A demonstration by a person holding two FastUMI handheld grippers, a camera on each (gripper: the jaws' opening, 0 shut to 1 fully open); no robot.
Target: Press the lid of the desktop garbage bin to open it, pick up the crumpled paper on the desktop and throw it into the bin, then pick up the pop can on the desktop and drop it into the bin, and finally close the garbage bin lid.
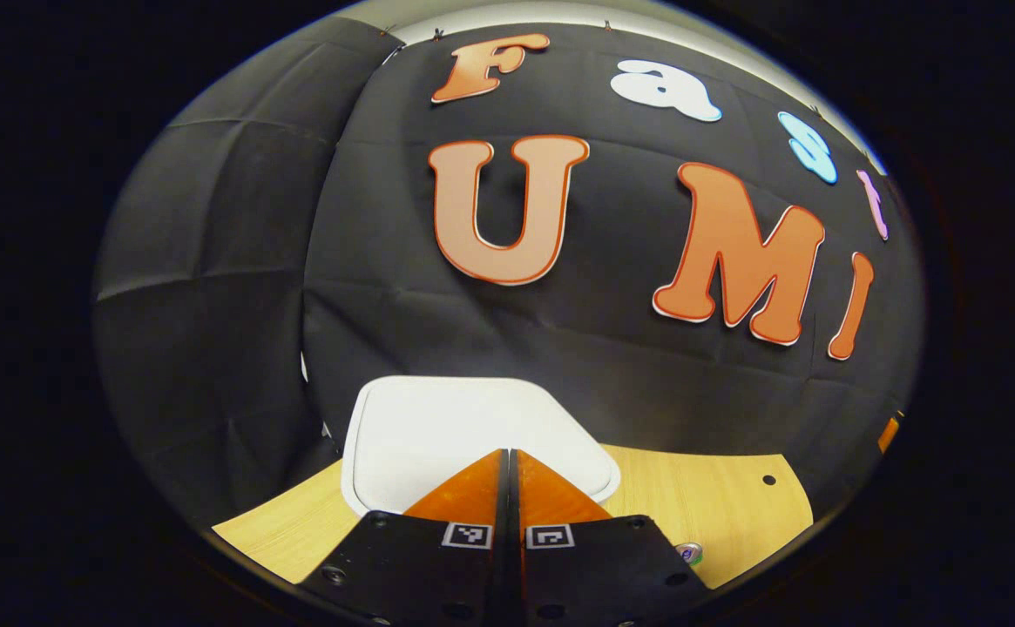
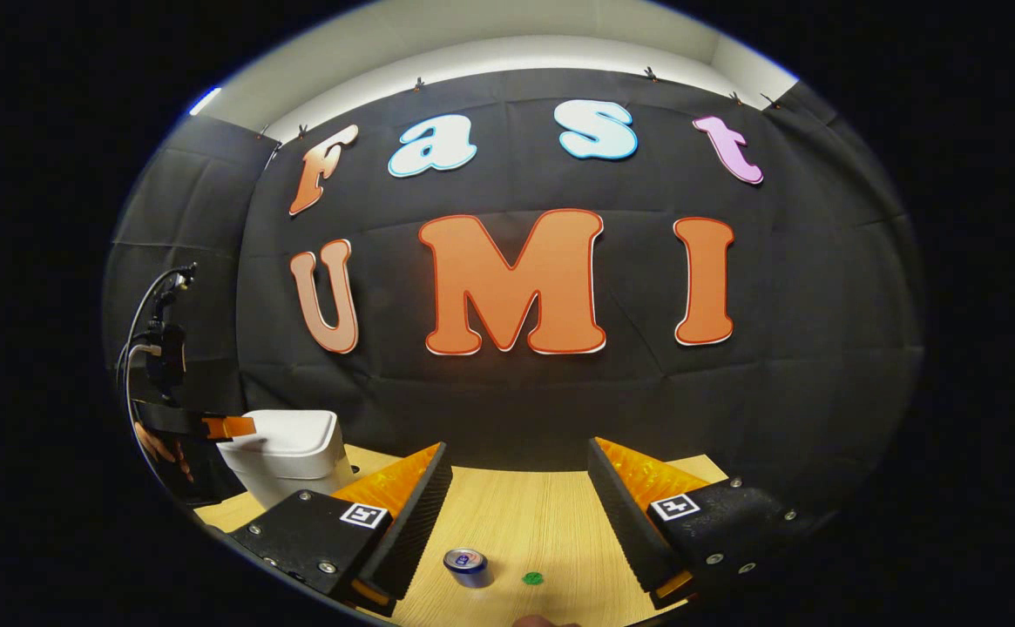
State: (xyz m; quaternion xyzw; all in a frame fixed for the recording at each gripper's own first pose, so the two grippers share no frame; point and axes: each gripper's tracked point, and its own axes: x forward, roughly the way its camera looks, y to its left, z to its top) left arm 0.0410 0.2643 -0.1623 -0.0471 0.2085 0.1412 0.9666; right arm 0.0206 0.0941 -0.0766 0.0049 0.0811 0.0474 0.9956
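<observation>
The white desktop bin [image 1: 437, 418] stands straight ahead in the left gripper view, its lid down. My left gripper [image 1: 511, 453] is shut with nothing between its fingers, its tips over the near edge of the lid; I cannot tell whether they touch it. In the right gripper view the same bin [image 2: 294, 453] sits at the left with the left gripper [image 2: 241, 427] at its lid. My right gripper [image 2: 517, 457] hangs open above the table. The pop can [image 2: 467, 564] stands upright below and between its fingers, with its top [image 1: 688, 551] also visible right of the left gripper.
The wooden table [image 2: 542, 514] runs back to the black cloth wall. A small green scrap [image 2: 531, 577] lies right of the can. A hand [image 2: 157, 446] holds the left gripper, with a cabled device [image 2: 164, 348] above it.
</observation>
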